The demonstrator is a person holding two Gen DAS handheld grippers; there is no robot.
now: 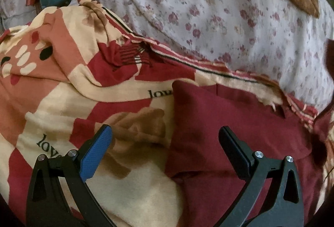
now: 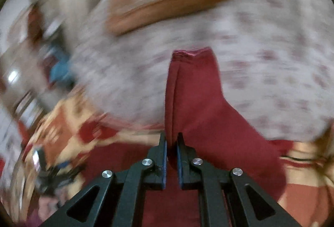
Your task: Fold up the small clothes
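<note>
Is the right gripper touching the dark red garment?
Touching. In the right wrist view the right gripper has its fingers shut on a fold of the dark red garment, which rises from between them.

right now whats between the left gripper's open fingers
Left wrist view: the maroon garment and patterned blanket lie beneath the left gripper; nothing is pinched.

a floral-sheeted bed (image 1: 219, 7) carries a patterned blanket (image 1: 62, 84) and maroon garment (image 1: 229, 122).

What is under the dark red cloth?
The dark red cloth lies on a red and cream patterned blanket. Whatever is beneath the cloth's middle is covered.
</note>
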